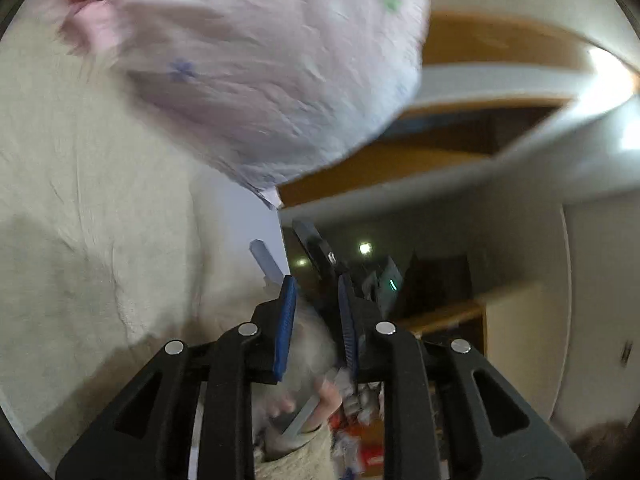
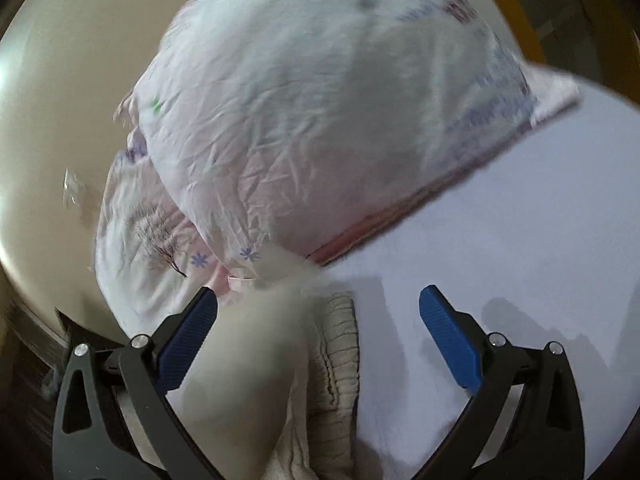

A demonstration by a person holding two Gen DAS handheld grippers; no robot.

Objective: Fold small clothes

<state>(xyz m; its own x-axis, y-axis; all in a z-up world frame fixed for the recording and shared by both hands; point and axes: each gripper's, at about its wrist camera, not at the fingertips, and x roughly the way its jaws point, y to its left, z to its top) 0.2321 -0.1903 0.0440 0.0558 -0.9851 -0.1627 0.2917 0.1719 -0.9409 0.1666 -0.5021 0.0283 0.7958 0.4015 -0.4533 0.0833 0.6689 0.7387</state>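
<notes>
A pale pink garment (image 2: pixel 304 120) with small blue flower prints and a tree print lies bunched on the white table (image 2: pixel 520 240); it also fills the top of the left wrist view (image 1: pixel 260 72), blurred. My right gripper (image 2: pixel 318 300) is open just in front of the garment's near edge, over a cream ribbed knit piece (image 2: pixel 340 352). My left gripper (image 1: pixel 316 304) has its blue pads a narrow gap apart with nothing between them, raised and pointing out into the room. The other gripper (image 1: pixel 312 248) shows beyond its tips.
A cream cloth or cushion (image 1: pixel 80 220) fills the left of the left wrist view. A cream rounded seat (image 2: pixel 52 128) lies left of the table. Wooden shelves (image 1: pixel 460 152) and a dim room with lights show behind.
</notes>
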